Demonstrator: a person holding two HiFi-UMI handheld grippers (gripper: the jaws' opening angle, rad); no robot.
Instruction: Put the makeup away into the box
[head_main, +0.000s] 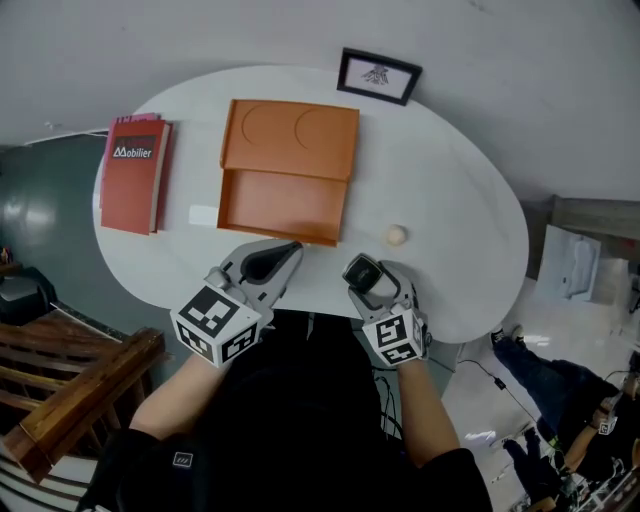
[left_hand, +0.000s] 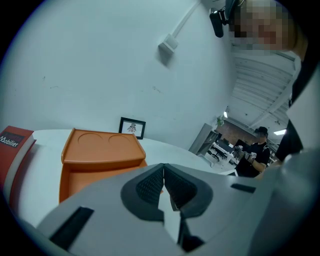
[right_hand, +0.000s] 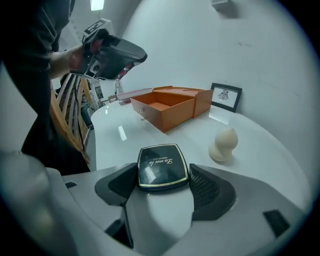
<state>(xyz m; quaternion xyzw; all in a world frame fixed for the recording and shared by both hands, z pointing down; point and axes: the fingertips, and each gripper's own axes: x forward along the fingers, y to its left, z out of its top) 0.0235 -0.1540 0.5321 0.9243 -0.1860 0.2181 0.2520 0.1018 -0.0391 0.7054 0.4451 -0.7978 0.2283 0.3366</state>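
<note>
Right gripper (right_hand: 165, 176) has its jaws spread wide, and the black square compact (right_hand: 161, 165), glossy lid with gold trim and script lettering, lies flat on the white table (right_hand: 270, 165) right between the pads, not squeezed as far as I can see. I'd centre it and pinch the two straight side edges, since that lid looks slippery, then carry it level to the open orange cardboard box (right_hand: 170, 107) ahead-left of the jaws. Left gripper (left_hand: 163, 182) is clamped shut on nothing.

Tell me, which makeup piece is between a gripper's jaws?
The black compact: it lies between the right gripper's open jaws. The beige sponge sits apart, beyond them.
</note>
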